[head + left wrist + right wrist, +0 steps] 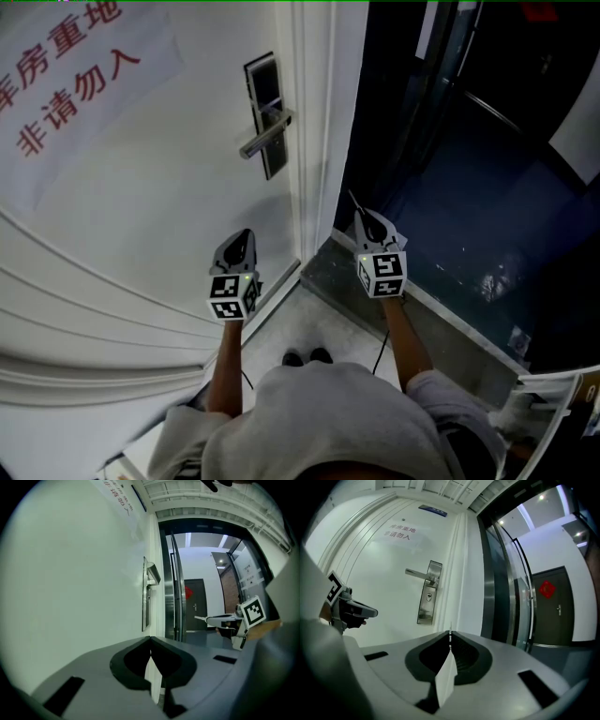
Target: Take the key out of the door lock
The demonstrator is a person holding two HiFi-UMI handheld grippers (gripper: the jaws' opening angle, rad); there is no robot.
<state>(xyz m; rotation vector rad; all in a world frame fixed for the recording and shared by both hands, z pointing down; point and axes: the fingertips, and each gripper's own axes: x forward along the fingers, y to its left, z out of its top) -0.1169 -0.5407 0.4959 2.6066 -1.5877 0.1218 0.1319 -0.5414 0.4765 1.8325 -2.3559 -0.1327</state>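
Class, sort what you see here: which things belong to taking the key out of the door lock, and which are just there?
Belong to the job: door lock, handle, white door, left gripper, right gripper, both shut and empty. The key is too small to make out.
Just there: paper sign, far door, shoes.

The door (141,206) forms a flat wall on the left; the lever handle (265,134) juts out of it from the lock plate (269,155). From the left gripper (244,236) and right gripper (361,214) up to the plate there is only open air. Right of the door edge (317,141) the doorway (441,187) stands open, with a threshold strip (441,314) across its foot
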